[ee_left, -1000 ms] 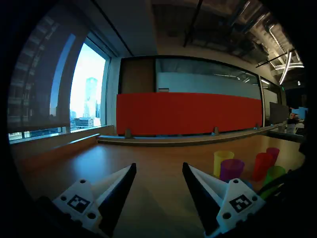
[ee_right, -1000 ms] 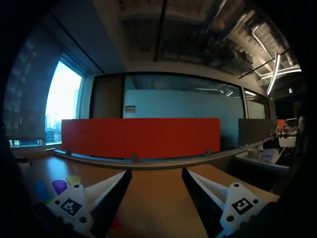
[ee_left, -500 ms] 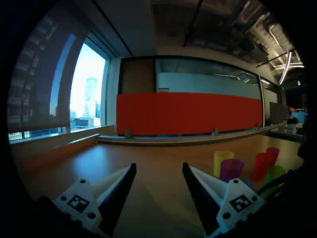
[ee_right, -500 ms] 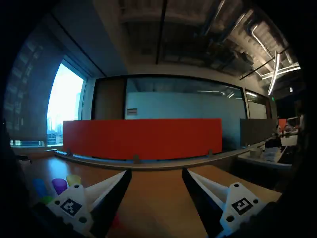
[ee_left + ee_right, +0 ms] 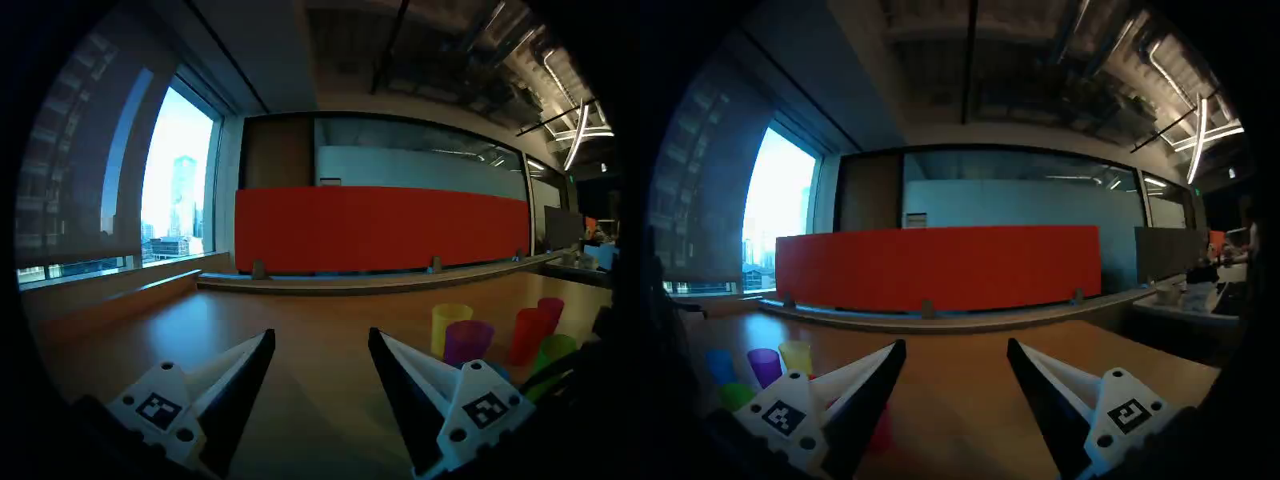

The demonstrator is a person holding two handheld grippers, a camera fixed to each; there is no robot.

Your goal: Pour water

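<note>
Cups stood on the desk, lower right in the left gripper view. Left tongs and right tongs were spread.

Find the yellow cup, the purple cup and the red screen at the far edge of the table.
yellow cup (image 5: 448,316), left gripper view, upper side wall just under the rim.
purple cup (image 5: 468,342), left gripper view, middle of its side wall.
red screen (image 5: 376,228), left gripper view, centre of its face.

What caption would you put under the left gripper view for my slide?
Open tongs point across a wooden table toward a red divider, colourful cups clustered nearby.
</note>
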